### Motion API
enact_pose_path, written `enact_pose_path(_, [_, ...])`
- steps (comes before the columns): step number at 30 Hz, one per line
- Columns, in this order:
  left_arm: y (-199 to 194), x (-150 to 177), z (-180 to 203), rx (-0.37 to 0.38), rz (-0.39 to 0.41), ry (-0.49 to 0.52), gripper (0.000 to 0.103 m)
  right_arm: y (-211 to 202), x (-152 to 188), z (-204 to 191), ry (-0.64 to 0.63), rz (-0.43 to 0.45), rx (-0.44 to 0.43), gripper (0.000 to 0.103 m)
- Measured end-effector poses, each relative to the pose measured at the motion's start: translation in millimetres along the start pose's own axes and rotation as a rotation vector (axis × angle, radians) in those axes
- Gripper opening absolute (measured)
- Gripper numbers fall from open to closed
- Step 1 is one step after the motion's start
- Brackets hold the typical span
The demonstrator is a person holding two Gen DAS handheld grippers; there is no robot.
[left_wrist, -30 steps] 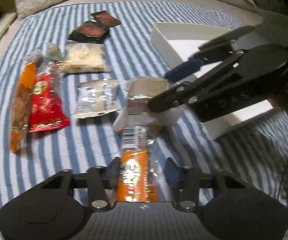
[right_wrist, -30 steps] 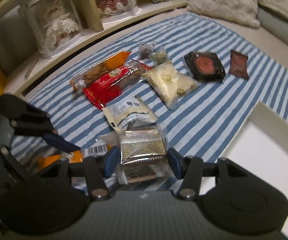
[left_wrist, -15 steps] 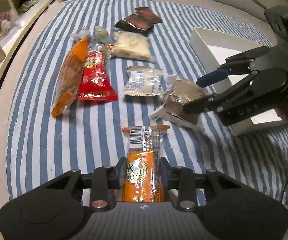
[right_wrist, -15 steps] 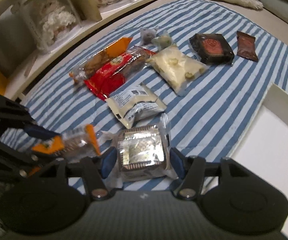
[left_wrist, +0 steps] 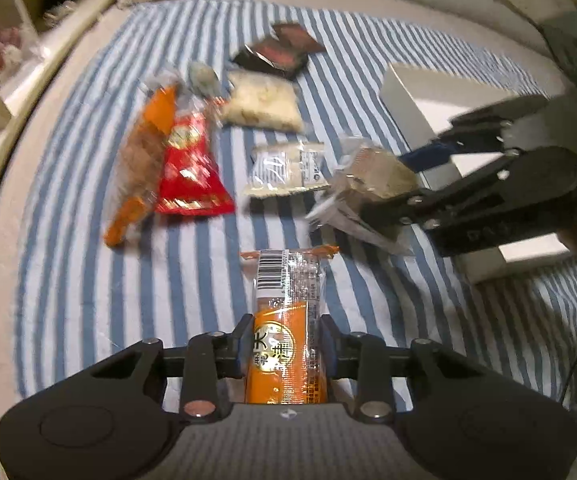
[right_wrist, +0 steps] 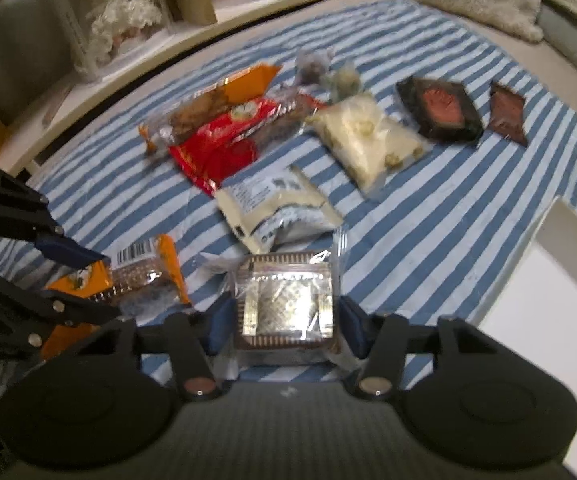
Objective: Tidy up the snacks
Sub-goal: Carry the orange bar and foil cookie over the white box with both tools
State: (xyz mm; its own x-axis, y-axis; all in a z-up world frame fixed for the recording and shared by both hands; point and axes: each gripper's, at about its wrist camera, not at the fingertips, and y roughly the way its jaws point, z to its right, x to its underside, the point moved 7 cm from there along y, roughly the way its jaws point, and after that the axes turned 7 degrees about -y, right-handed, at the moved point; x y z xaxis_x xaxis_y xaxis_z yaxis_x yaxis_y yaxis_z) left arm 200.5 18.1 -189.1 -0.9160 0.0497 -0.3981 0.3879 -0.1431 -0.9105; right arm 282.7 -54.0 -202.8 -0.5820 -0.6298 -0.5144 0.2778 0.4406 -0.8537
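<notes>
My left gripper (left_wrist: 286,332) is shut on an orange snack bar (left_wrist: 288,300) with a barcode end, and holds it just above the striped cloth (left_wrist: 88,280). The right wrist view shows that bar (right_wrist: 144,272) at lower left, inside the left gripper (right_wrist: 96,284). My right gripper (right_wrist: 286,316) has a square silver-foil packet (right_wrist: 288,300) between its blue pads, and the jaws are closing on its clear wrapper. In the left wrist view the right gripper (left_wrist: 388,188) holds that packet (left_wrist: 372,172) tilted, beside the white box (left_wrist: 416,92).
On the cloth lie a red packet (left_wrist: 188,172), a long orange packet (left_wrist: 140,160), a white packet (left_wrist: 284,168), a pale bag (left_wrist: 262,104) and dark packets (left_wrist: 276,54). The open white box (right_wrist: 548,240) stands at the right. Shelves with dolls (right_wrist: 124,20) run along the far edge.
The orange bar has come out from under the silver packet and moved away with my left gripper. The right jaws widened around the silver packet, then narrowed on it.
</notes>
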Motion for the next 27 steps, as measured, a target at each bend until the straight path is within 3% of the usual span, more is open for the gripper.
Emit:
enact_pose_path(10, [-39.6,-22.8,-0.8,-0.025,0.160,-0.084,0.036,-55.3,-4.5,15.0,0.089,0.157,0.051,0.061])
enact_pose_path(27, [-51.5,-65.8,49.2,-0.028,0.275,-0.074,0.036,-131.2,30.7,47.4,0.251,0.285,0.171,0.061])
